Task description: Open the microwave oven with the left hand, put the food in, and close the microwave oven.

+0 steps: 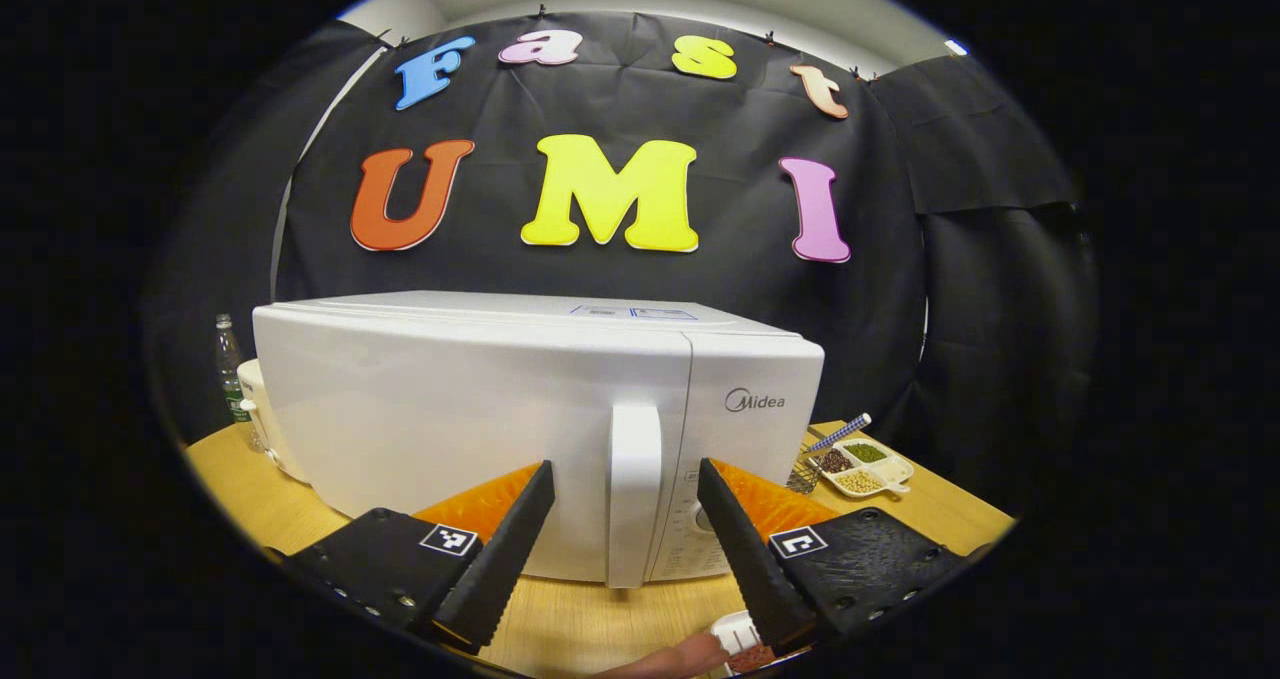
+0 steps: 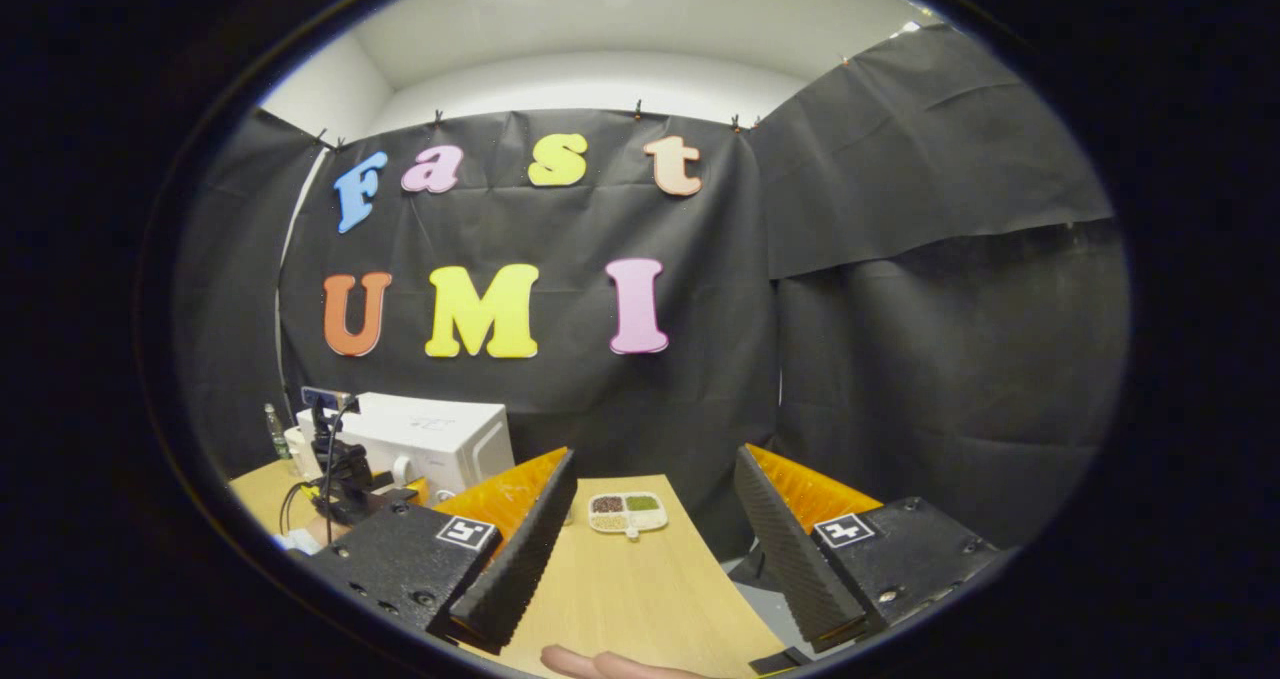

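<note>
In the left gripper view our left tongs (image 1: 625, 529) are spread wide, one finger on either side of the white door handle (image 1: 635, 494) of the microwave (image 1: 480, 409), not touching it as far as we can tell. The door is shut. The microwave sits on the wooden table (image 1: 570, 629), with a divided dish of beans and grains (image 1: 862, 467) off to its right and a bottle (image 1: 230, 369) behind its left corner. A white cup of food (image 1: 740, 642) peeks in at the bottom edge, beside a fingertip.

In the right gripper view our right tongs (image 2: 650, 549) are spread too, holding nothing, hovering over the table (image 2: 640, 589) with the same dish (image 2: 626, 512) ahead of them. The microwave (image 2: 430, 444) sits well off to the left there.
</note>
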Motion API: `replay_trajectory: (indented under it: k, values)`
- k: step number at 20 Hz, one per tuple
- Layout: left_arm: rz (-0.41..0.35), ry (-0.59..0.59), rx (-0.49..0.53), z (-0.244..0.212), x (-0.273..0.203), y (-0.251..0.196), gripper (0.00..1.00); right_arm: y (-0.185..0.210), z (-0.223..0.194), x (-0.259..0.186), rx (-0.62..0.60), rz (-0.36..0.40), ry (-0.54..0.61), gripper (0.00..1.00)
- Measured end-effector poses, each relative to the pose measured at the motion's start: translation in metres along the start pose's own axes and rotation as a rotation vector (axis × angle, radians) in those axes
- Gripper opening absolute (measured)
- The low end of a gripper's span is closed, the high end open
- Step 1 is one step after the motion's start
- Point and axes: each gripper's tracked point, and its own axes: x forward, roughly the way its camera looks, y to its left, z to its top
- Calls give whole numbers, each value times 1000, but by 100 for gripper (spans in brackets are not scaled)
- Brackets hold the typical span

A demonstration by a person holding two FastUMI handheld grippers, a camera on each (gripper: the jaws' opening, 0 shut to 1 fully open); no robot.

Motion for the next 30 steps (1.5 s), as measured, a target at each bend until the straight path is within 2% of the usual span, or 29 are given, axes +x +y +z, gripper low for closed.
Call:
replay_trajectory:
  k: [2,3,5,6,7,8,9,10,11,12,13,19,21,25,26,27,30]
  values:
    - [22,-31,10,4,2,3,85,1,-8,1,-4,8,11,100]
    - [26,-35,15,5,3,3,79,1,-11,1,-4,8,16,100]
    - [-23,-27,-16,3,3,-5,47,1,-16,2,-1,6,27,100]
    - [-23,-15,-22,0,3,-5,50,2,-17,2,5,7,33,100]
    - [-19,2,-1,-2,3,-5,26,3,-17,0,10,8,36,100]
    - [-17,11,25,-5,4,-3,22,3,-18,0,11,8,39,91]
    - [-14,15,45,-4,1,-3,17,3,-19,-2,10,7,41,100]
    - [-17,7,46,-4,2,-2,17,2,-18,-5,8,6,40,100]
    - [-24,14,39,-5,2,-3,10,1,-18,-6,5,4,39,100]
    - [-31,15,24,-4,1,-3,10,0,-17,-8,2,-1,38,91]
    - [-37,19,21,-5,0,-3,10,-2,-18,-10,-1,-5,37,100]
    - [-44,43,15,-8,-3,-3,11,-10,-21,-12,-10,-22,42,100]
    - [-44,6,28,-1,-18,-1,10,-11,-23,-14,-22,-27,55,100]
    - [-109,1,-2,-6,-51,3,9,0,-26,-22,-33,-7,69,100]
    - [-124,6,7,-9,-60,5,9,3,-26,-25,-36,-4,66,91]
    - [-136,0,18,-8,-68,7,10,6,-28,-27,-38,-3,67,100]
    - [-173,24,16,-17,-95,15,11,18,-31,-37,-36,12,71,100]
